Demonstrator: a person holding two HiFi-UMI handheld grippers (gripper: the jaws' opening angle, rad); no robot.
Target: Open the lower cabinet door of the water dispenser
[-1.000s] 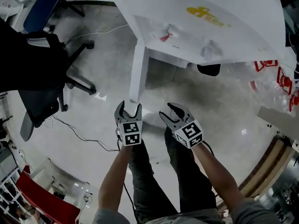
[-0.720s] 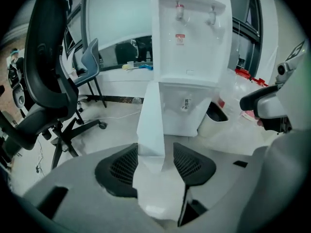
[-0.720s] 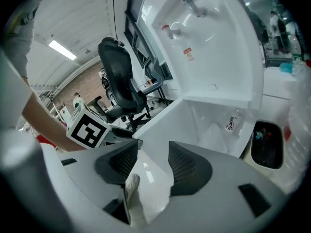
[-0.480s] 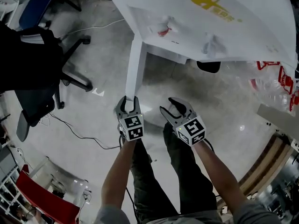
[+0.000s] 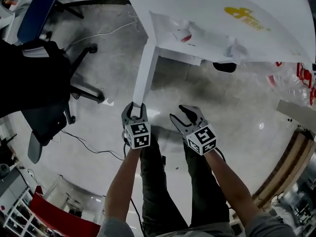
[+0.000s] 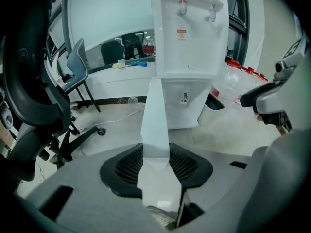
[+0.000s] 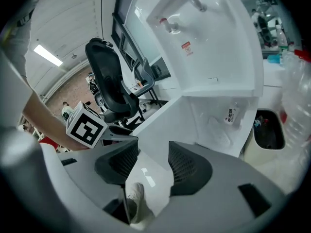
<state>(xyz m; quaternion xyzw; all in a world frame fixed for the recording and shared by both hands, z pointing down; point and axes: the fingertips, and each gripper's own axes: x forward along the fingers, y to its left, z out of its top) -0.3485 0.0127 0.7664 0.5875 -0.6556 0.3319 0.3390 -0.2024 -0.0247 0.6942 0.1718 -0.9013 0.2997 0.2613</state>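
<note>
While the lower cabinet door (image 5: 146, 65) is standing swung out from the water dispenser (image 5: 222, 23), the left tongs (image 5: 136, 107) are clamping its free edge. The opened cabinet (image 7: 221, 123) is showing white walls and a small label; what it is holding I cannot tell. The right tongs (image 5: 185, 115) are hanging parted and empty before the dispenser. An office chair (image 5: 44, 78) is crowding the door's outer side, and clear jugs (image 5: 291, 83) are lying at the dispenser's other flank.
</note>
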